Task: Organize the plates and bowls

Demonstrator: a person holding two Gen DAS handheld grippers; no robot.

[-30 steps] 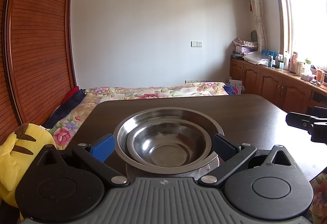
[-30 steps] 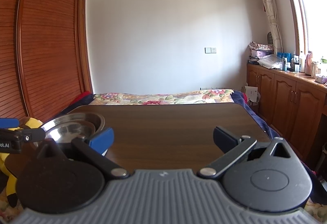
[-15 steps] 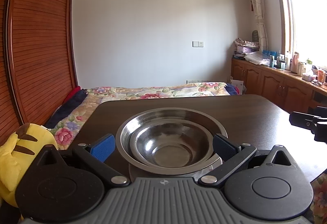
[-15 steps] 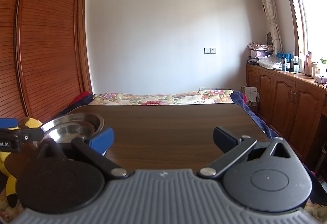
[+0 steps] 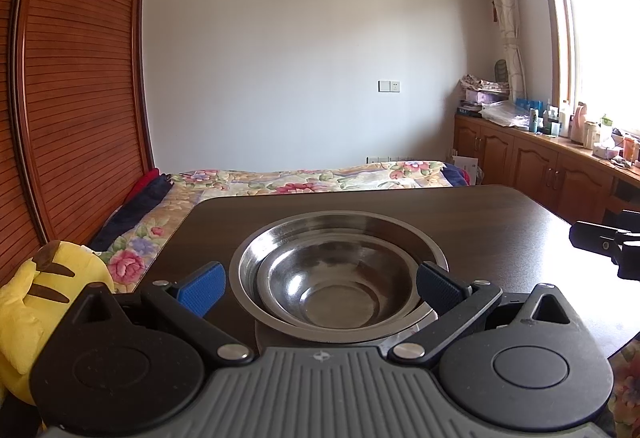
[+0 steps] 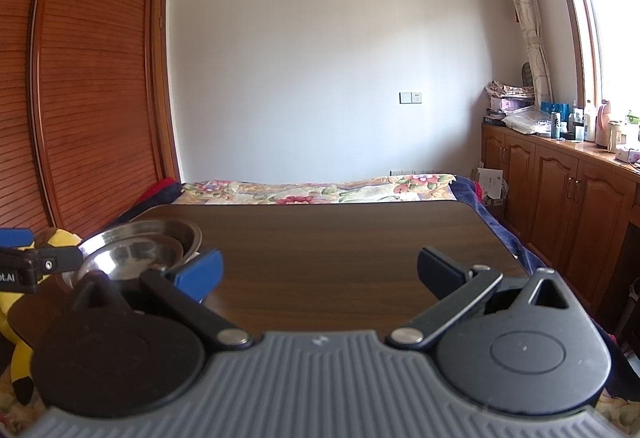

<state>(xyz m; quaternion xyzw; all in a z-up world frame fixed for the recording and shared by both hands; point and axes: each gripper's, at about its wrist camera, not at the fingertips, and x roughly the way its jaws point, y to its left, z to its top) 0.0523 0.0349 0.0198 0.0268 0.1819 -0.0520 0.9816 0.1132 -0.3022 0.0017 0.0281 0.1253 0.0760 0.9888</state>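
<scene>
Small steel bowl (image 5: 326, 288) sits nested in the large steel bowl (image 5: 340, 234) on a plate (image 5: 272, 334), near the table's (image 5: 500, 222) left edge. Nesting saves space, so stacking looks done. Left gripper (image 5: 318, 284) is spread wide around the stack, gripping nothing (right gripper (image 6: 320, 272) also wide, over bare tabletop).

The left gripper (image 5: 318, 284) is level, pointing forward, its jaws spread wide with a blue-padded finger (image 5: 200, 288) on one side and a dark one on the other. The right gripper (image 6: 320, 274) is level too, jaws equally wide and holding nothing. The two sit side by side, apart.
</scene>
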